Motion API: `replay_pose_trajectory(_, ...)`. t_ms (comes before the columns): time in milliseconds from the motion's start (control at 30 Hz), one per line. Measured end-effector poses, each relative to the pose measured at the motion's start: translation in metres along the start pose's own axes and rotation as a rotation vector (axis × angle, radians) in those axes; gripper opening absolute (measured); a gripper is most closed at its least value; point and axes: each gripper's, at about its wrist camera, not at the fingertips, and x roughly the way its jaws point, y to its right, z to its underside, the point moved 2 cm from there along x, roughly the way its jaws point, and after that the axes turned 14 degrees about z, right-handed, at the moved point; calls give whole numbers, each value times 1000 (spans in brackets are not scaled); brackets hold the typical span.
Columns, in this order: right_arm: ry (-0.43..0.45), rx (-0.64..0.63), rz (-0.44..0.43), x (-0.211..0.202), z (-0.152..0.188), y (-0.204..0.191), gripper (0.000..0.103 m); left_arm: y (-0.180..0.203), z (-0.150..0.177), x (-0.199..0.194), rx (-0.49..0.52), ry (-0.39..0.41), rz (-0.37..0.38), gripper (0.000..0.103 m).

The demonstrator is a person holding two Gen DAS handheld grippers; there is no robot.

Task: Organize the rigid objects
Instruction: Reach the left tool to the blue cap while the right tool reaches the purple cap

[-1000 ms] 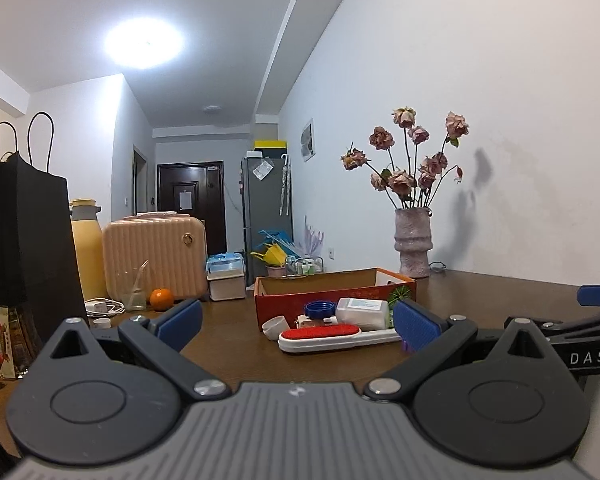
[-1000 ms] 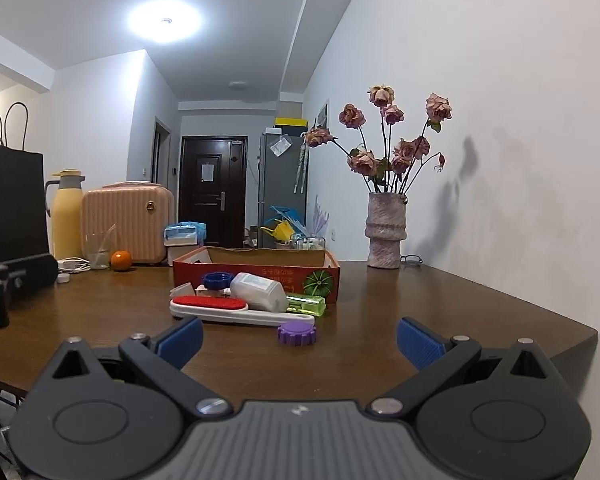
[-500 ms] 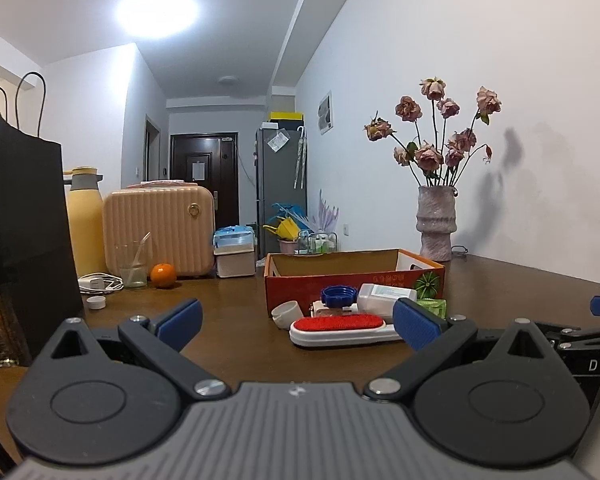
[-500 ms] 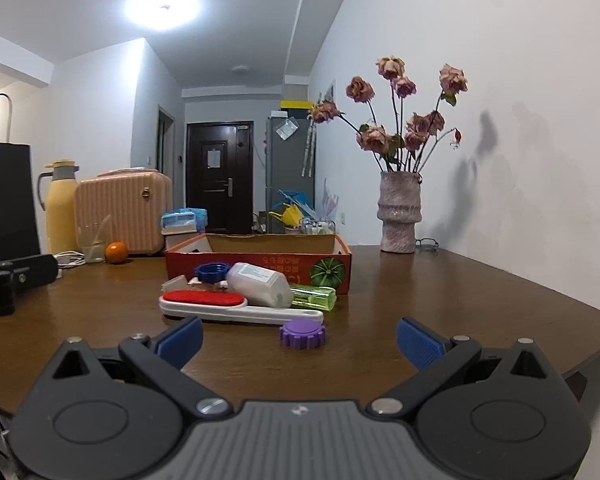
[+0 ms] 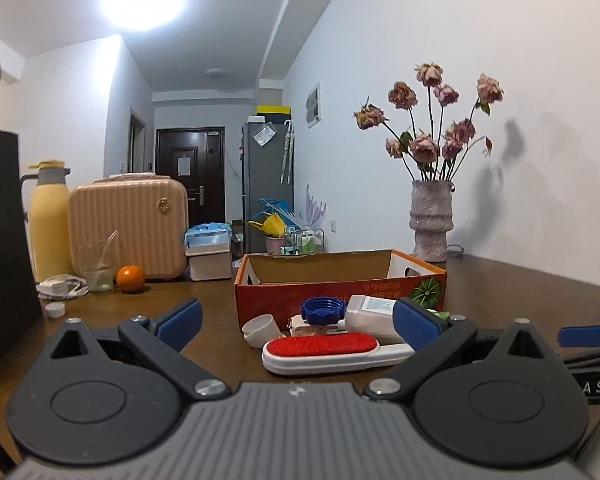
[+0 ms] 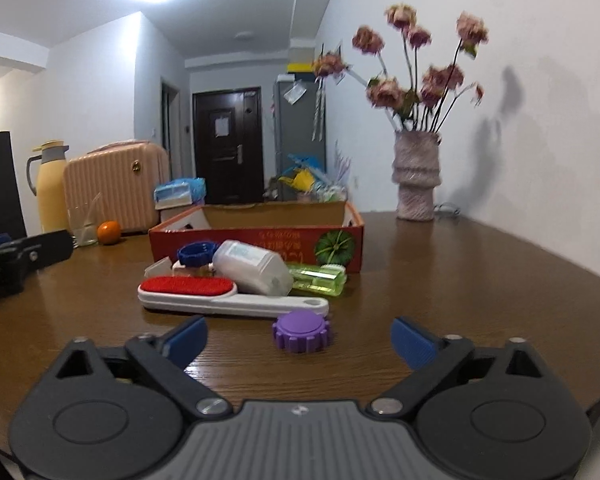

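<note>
An open red cardboard box [image 5: 340,284] [image 6: 256,236] stands on the wooden table. In front of it lie a white brush with a red pad [image 5: 324,350] [image 6: 204,292], a blue cap [image 5: 323,310] [image 6: 195,254], a white bottle on its side [image 5: 370,314] [image 6: 252,266], a small white cup [image 5: 262,328], a green clear case [image 6: 318,278] and a purple ridged cap [image 6: 301,330]. My left gripper [image 5: 298,320] is open just short of the brush. My right gripper [image 6: 300,338] is open, with the purple cap between its fingers' line, just ahead.
A vase of dried roses [image 5: 430,220] [image 6: 416,176] stands by the right wall. At the back left are a peach case [image 5: 128,226], a yellow flask [image 5: 50,220], a glass [image 5: 96,268], an orange [image 5: 130,278] and a black bag [image 5: 0,240]. The other gripper shows at each view's edge [image 6: 16,256].
Both grippers have moved forward toward the pile of objects, which now looks larger. The right gripper has closed in on the purple cap. Both stay open.
</note>
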Motion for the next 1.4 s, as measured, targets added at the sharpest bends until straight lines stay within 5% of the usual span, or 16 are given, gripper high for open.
replay_pose_trajectory(100,-34,18,-26,18,0,0,70,-3,1,17,1,-14,-10,103)
replay_pose_trajectory(567,-131,-33,-50,88,-10,-10,72,-23,4,104,-43,-189,73,103)
replay_pose_trajectory(900,-195,-72,-59,117,-11,-19,70,-40,10,166,-18,-268,93,79)
replay_pose_trajectory(1033,-205,-97,-50,122,-13,-22,69,-44,11,188,-6,-296,116,77)
replay_pose_trajectory(1267,-240,-125,-73,126,-12,-26,54,-49,14,205,-40,-354,161,60)
replay_pose_trajectory(1400,-238,-127,-79,126,-11,-27,53,-49,15,205,-38,-356,153,54)
